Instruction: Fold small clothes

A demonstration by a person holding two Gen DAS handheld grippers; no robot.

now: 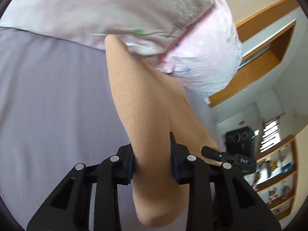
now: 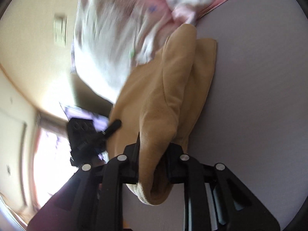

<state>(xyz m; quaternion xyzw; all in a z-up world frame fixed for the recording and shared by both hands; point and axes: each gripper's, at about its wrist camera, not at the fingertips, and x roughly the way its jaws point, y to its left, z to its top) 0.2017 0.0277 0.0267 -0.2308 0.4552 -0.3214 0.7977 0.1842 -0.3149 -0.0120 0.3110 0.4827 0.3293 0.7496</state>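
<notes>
A tan fleece garment (image 1: pixel 146 105) hangs lifted over the lavender bed sheet (image 1: pixel 48 96). My left gripper (image 1: pixel 152 159) is shut on one part of it, the cloth bunched between the jaws. My right gripper (image 2: pixel 152 159) is shut on another part near a ribbed cuff (image 2: pixel 140 194); the tan garment (image 2: pixel 169 88) trails away from it toward the sheet (image 2: pixel 259 115). Each view shows the other gripper beside the cloth: the right gripper in the left wrist view (image 1: pixel 227 156), the left gripper in the right wrist view (image 2: pixel 90 134).
A pale pink printed cloth (image 1: pixel 134 13) lies bunched beyond the tan garment, also in the right wrist view (image 2: pixel 115 44), blurred. Wooden shelves (image 1: pixel 277 179) and wood trim (image 1: pixel 269 44) stand off the bed's side.
</notes>
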